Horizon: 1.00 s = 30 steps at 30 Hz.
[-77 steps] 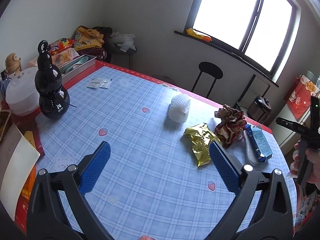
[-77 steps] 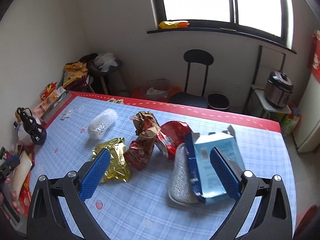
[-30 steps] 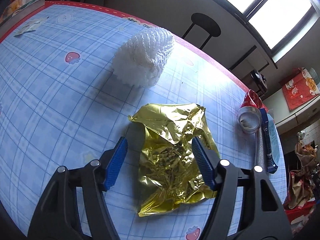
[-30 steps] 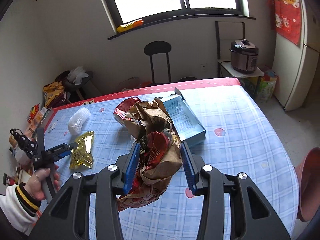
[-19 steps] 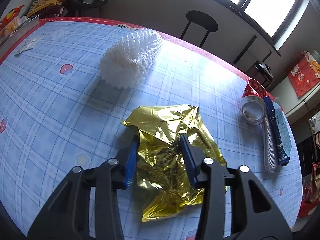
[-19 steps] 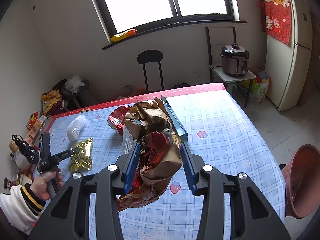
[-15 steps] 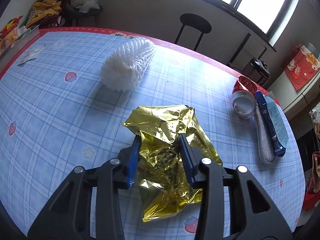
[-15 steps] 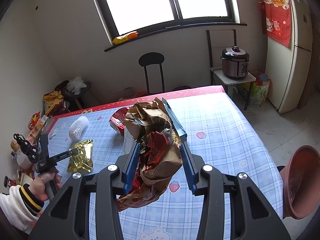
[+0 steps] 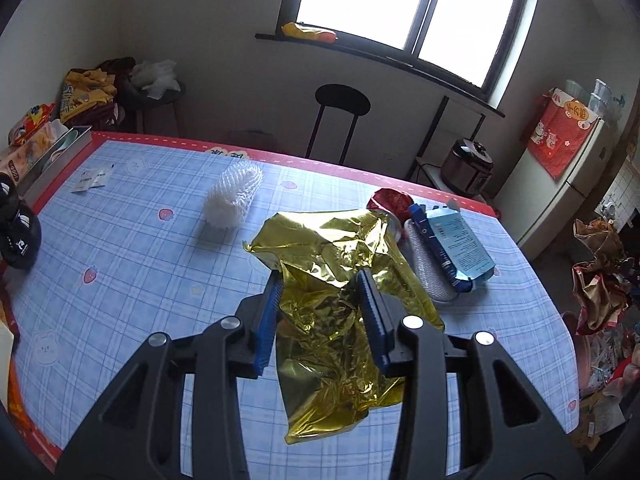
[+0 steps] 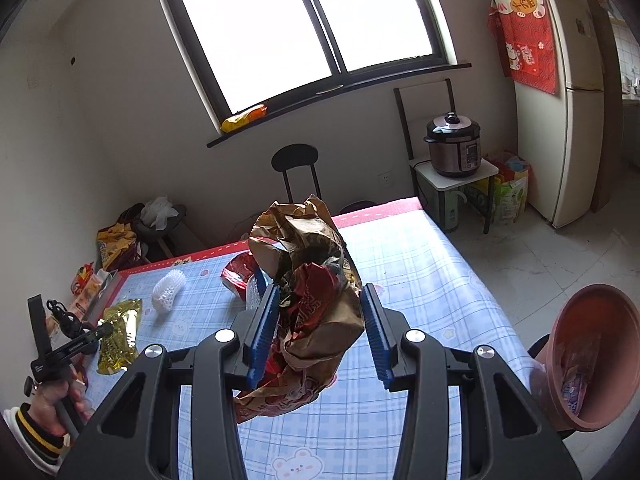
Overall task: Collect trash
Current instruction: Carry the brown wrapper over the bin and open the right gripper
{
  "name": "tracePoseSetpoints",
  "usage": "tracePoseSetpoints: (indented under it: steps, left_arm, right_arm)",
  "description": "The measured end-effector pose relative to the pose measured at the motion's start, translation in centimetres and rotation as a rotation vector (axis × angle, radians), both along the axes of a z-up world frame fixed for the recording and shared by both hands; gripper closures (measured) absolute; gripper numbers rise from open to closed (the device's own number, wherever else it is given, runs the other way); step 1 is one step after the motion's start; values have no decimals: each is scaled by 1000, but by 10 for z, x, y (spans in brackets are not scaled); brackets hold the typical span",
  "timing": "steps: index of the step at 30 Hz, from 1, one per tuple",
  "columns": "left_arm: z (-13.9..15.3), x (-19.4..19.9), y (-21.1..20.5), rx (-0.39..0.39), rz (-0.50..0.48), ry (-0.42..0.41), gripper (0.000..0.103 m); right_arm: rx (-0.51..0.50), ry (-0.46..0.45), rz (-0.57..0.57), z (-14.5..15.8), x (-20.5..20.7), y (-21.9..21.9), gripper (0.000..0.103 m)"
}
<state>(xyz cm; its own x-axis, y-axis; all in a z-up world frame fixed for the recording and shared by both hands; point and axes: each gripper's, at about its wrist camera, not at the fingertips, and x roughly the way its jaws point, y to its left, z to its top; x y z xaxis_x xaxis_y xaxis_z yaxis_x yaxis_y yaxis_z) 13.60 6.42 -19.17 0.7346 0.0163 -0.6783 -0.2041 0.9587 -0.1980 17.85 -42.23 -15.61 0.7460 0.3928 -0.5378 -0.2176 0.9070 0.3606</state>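
My left gripper (image 9: 320, 300) pinches the gold foil (image 9: 340, 304) off the table (image 9: 120, 280); my right gripper (image 10: 320, 320) clamps the brown wrapper (image 10: 312, 300), both lifted for carrying to the bin (image 10: 588, 360) beside the table's far edge.

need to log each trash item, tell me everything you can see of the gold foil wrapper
The gold foil wrapper is a shiny, metallic-looking empty bag, heavily crumpled and creased, gold all over with no print visible. It is pinched between the blue ribbed pads of the left gripper, which grips its middle; its upper part fans out above the pads and its lower end hangs loose below them. In the right wrist view it appears raised off the blue checked tablecloth, touching only the gripper.
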Motion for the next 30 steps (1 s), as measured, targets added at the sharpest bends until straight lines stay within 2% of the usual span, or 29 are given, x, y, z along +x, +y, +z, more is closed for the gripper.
tracePoseSetpoints:
  steps: [6, 11, 18, 24, 30]
  left_arm:
    - [31, -8, -60, 6, -64, -55, 62]
    - [54, -1, -117, 3, -144, -92, 62]
    - [69, 6, -194, -3, -232, -117, 62]
    - [72, 7, -236, 9, -272, -114, 62]
    - [79, 4, -266, 36, -291, -119, 62]
  right_arm:
    - [-11, -15, -136, 6, -17, -84, 61]
    - [-41, -10, -292, 3, -35, -172, 61]
    - [-80, 21, -432, -7, -42, -271, 61]
    - [-89, 39, -466, -16, -30, -311, 60]
    - [-58, 55, -456, -25, -12, -328, 59]
